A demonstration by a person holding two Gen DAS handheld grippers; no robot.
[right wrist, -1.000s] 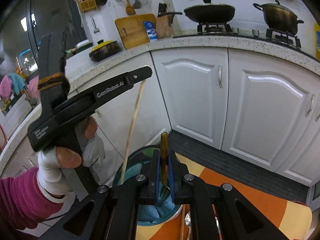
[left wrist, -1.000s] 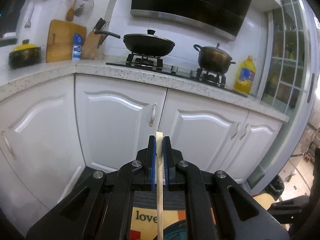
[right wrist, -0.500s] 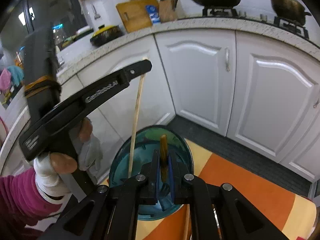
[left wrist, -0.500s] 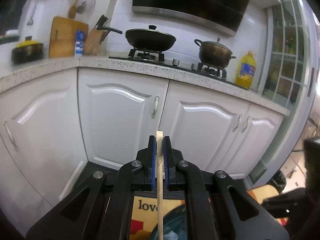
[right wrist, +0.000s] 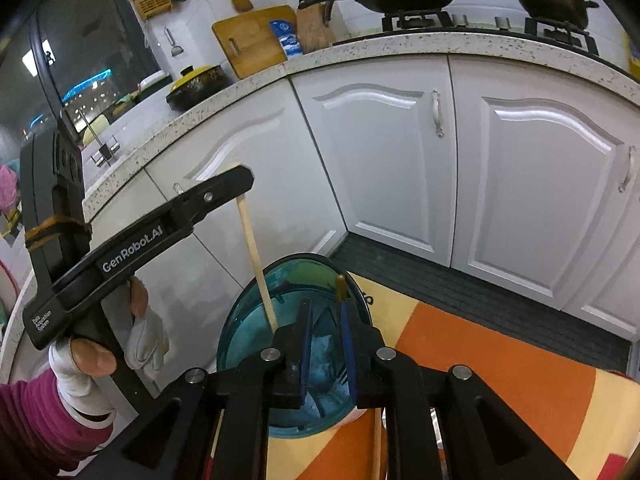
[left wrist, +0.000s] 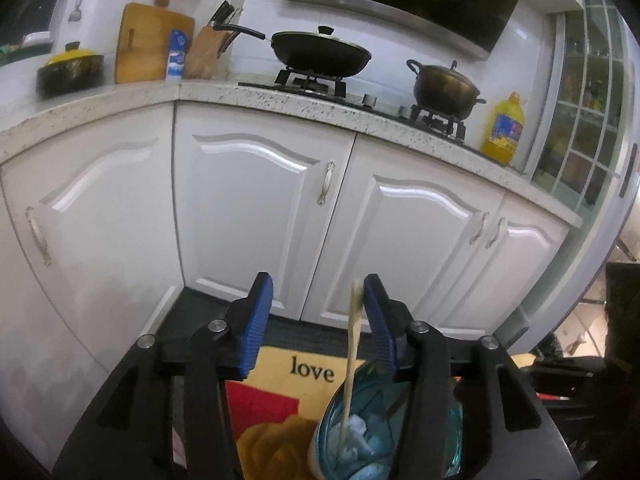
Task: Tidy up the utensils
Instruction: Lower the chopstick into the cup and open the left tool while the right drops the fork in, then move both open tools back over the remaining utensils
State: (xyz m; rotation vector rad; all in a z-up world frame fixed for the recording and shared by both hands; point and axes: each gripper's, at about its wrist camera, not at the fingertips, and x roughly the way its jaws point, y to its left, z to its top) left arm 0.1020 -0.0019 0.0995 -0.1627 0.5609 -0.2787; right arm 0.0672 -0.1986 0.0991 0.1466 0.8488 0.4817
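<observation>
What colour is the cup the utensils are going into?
Translucent teal-blue cup, with a lighter base; it shows best in the right wrist view.

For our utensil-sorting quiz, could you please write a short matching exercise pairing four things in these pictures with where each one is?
Things:
1. chopstick
2. dark wok
3. yellow oil bottle
4. cutting board

Places:
A. leaning on the wall, beside the knife block
B. standing in the teal cup
C. at the counter's end, by the glass-paned door
D. on a stove burner

Pairs: 1-B, 2-D, 3-C, 4-A
</observation>
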